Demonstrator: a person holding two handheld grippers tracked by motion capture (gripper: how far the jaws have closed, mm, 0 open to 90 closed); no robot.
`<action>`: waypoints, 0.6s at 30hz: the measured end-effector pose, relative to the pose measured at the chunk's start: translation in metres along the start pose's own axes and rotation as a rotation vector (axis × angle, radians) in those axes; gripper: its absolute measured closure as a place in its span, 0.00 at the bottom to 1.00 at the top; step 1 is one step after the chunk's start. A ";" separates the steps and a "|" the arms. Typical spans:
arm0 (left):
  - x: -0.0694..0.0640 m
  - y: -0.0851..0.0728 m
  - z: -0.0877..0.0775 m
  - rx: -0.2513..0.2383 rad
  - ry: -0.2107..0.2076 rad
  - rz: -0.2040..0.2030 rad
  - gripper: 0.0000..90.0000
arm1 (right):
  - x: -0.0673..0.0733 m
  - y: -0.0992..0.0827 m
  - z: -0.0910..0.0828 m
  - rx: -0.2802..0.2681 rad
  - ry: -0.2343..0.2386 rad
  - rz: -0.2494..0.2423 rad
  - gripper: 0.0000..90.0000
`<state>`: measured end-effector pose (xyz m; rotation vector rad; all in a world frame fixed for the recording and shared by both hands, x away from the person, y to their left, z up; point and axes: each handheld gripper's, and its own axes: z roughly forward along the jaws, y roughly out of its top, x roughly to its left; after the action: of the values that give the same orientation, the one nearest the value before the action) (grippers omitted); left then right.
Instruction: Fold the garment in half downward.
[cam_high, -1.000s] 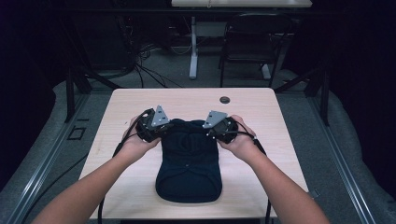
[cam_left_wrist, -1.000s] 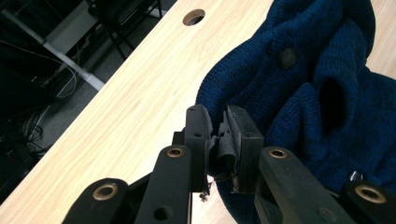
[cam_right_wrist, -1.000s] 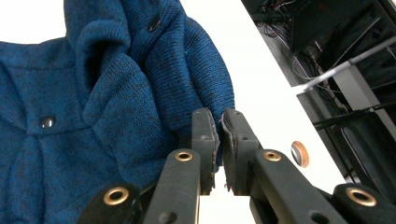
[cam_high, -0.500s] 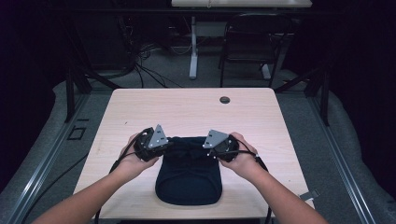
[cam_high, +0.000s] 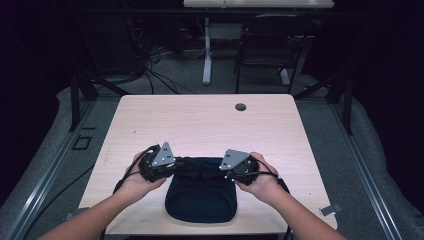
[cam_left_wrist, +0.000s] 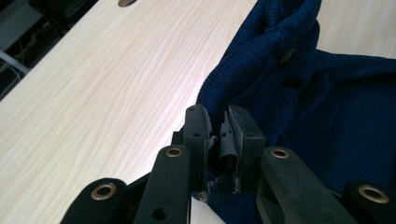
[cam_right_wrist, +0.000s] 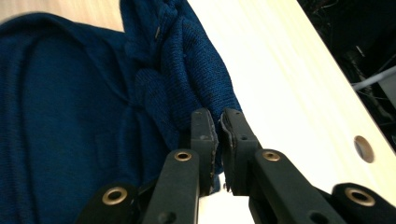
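Observation:
A dark blue knit garment (cam_high: 200, 202) lies bunched on the near middle of the wooden table (cam_high: 200, 125). My left gripper (cam_high: 174, 167) is shut on the garment's far left edge. In the left gripper view its jaws (cam_left_wrist: 218, 119) pinch a fold of the blue knit (cam_left_wrist: 327, 116), which rises away from them. My right gripper (cam_high: 226, 170) is shut on the far right edge. In the right gripper view its jaws (cam_right_wrist: 217, 119) clamp a gathered fold of the knit (cam_right_wrist: 70, 93). A small button (cam_left_wrist: 286, 55) shows on the raised cloth.
A round cable hole (cam_high: 240, 106) sits in the tabletop near its far edge. Bare wood (cam_high: 165, 120) lies beyond the garment. A dark chair (cam_high: 270, 45) and a table leg (cam_high: 206, 55) stand on the floor behind. Cables trail off the near left edge.
Both grippers have come toward the near edge of the table and a little lower, carrying the garment's far edge with them. The cloth now covers a shorter stretch of table.

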<state>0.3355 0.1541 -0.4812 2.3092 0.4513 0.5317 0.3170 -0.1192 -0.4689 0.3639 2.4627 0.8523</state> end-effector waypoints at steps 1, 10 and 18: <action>0.000 0.000 0.000 0.000 0.000 0.000 0.88 | 0.000 0.000 0.000 0.000 0.000 0.000 0.93; -0.010 -0.004 -0.002 -0.008 -0.028 0.004 0.88 | 0.009 -0.012 -0.001 0.007 0.026 0.028 0.93; -0.023 -0.014 0.000 -0.001 -0.058 -0.002 0.88 | 0.021 -0.023 -0.002 0.009 0.051 0.036 0.93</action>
<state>0.3141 0.1533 -0.4971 2.3171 0.4252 0.4631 0.2966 -0.1290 -0.4901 0.3960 2.5146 0.8759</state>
